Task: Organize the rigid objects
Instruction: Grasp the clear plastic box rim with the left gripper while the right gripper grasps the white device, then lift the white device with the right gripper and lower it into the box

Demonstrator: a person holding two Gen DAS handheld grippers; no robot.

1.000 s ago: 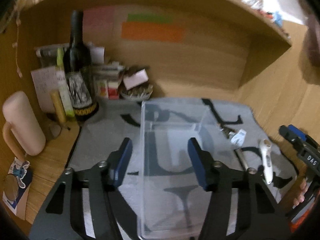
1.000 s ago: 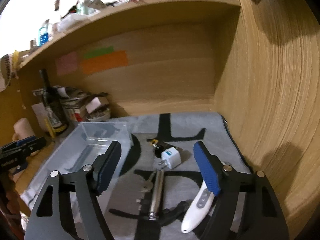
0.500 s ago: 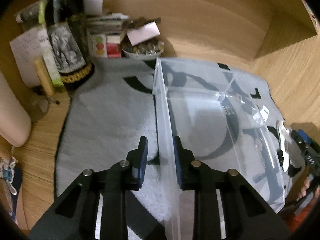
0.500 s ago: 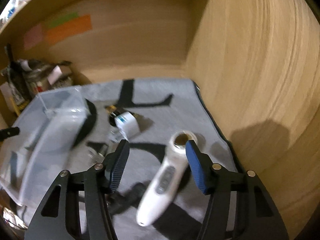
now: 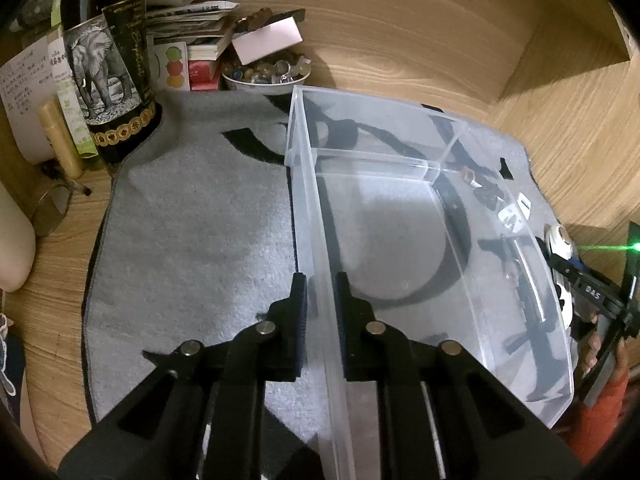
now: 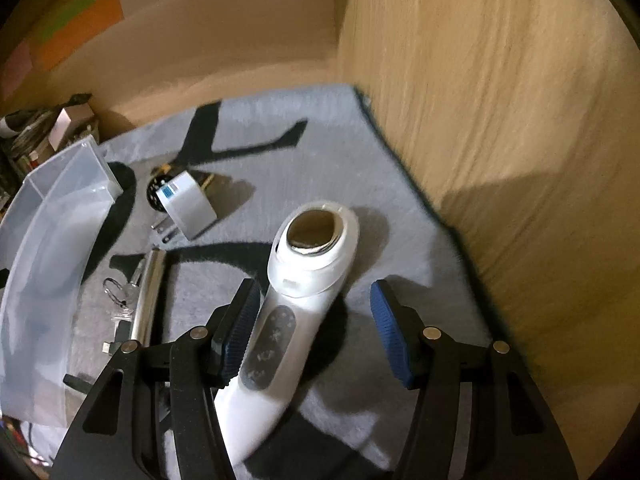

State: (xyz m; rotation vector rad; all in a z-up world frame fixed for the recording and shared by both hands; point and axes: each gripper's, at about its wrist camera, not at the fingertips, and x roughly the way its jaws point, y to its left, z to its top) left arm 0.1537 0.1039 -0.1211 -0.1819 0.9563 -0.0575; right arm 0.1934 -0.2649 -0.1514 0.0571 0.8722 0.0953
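A clear plastic box [image 5: 308,184] stands empty on a grey mat [image 5: 192,220]. My left gripper [image 5: 320,284] is shut on the box's left wall, one pad outside and one inside. The box [image 6: 52,248] is also at the left edge of the right wrist view. My right gripper [image 6: 316,300] hangs open over a white hand-held device [image 6: 316,248] that lies on the mat. The device's handle runs between the fingers, close against the left pad and well apart from the right pad. A white plug adapter [image 6: 186,204], a metal rod [image 6: 148,292] and keys [image 6: 120,300] lie beside the box.
A wine bottle [image 5: 108,60], stacked papers and a bowl of marbles [image 5: 266,74] crowd the back left corner. A wooden side wall [image 6: 480,120] rises just right of the mat. A person's hand [image 5: 596,352] holds the right gripper beyond the box.
My left gripper dropped to the box and closed on its left wall. My right gripper came down and forward over the white device, its jaws narrower than before.
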